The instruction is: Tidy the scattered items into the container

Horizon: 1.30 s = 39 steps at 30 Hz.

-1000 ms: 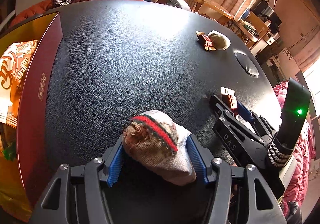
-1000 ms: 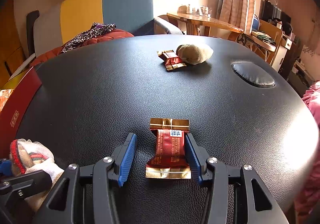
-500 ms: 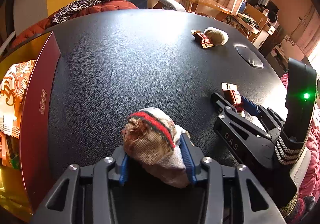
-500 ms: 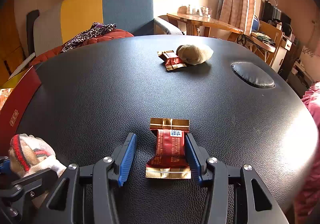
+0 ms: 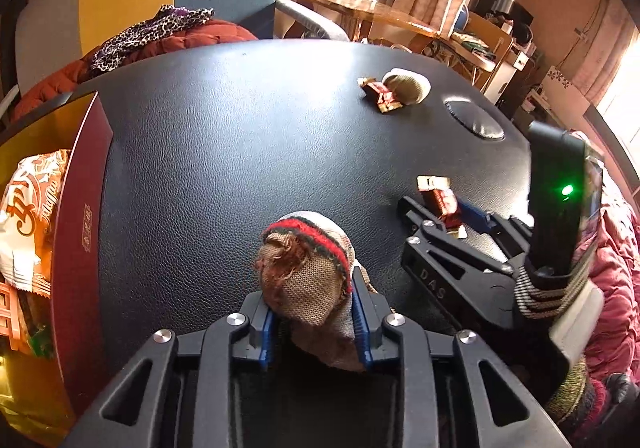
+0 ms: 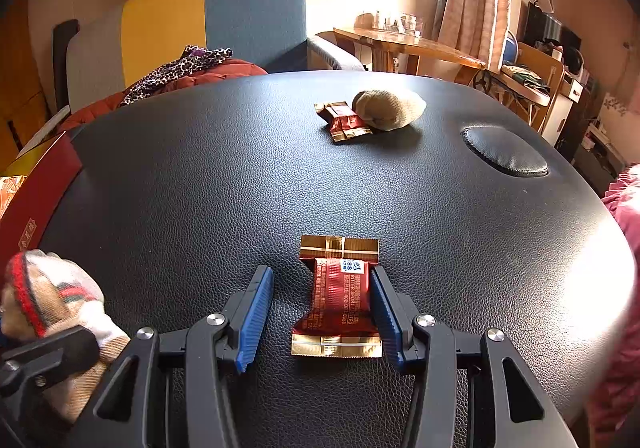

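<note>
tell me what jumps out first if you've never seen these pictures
First is the rolled sock with a red stripe, clamped between the blue fingers of the left gripper above the black table. Next is the red and gold candy wrapper lying flat between the open fingers of the right gripper. At the left edge sits a red box with snack bags in it.

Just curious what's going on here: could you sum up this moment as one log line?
left claw: shut on rolled sock | right claw: open around red candy bar, on table | red box: at left
</note>
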Each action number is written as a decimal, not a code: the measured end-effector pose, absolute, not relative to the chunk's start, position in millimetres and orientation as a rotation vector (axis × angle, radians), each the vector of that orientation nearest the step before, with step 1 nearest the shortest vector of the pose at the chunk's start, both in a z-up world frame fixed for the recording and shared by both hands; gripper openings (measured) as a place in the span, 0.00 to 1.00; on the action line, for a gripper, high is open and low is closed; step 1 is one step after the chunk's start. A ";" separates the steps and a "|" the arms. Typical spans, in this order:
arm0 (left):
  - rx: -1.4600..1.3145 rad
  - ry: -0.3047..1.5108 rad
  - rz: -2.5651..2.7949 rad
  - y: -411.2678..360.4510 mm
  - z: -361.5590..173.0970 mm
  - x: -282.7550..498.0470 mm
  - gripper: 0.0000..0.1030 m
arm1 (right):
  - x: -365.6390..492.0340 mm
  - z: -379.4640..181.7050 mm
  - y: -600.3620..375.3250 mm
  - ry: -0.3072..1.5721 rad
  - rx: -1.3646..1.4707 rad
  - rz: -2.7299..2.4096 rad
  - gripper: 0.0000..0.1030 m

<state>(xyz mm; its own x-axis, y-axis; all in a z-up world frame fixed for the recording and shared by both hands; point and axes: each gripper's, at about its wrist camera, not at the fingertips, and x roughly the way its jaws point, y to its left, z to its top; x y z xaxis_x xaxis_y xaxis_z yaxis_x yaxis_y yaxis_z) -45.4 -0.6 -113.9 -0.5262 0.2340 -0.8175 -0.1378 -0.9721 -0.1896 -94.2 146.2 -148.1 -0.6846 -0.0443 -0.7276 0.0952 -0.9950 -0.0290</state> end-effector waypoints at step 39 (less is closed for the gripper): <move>-1.421 -0.428 3.083 -260.7 -76.9 -1.8 0.30 | -93.3 -147.7 143.0 0.150 1.210 -2.824 0.49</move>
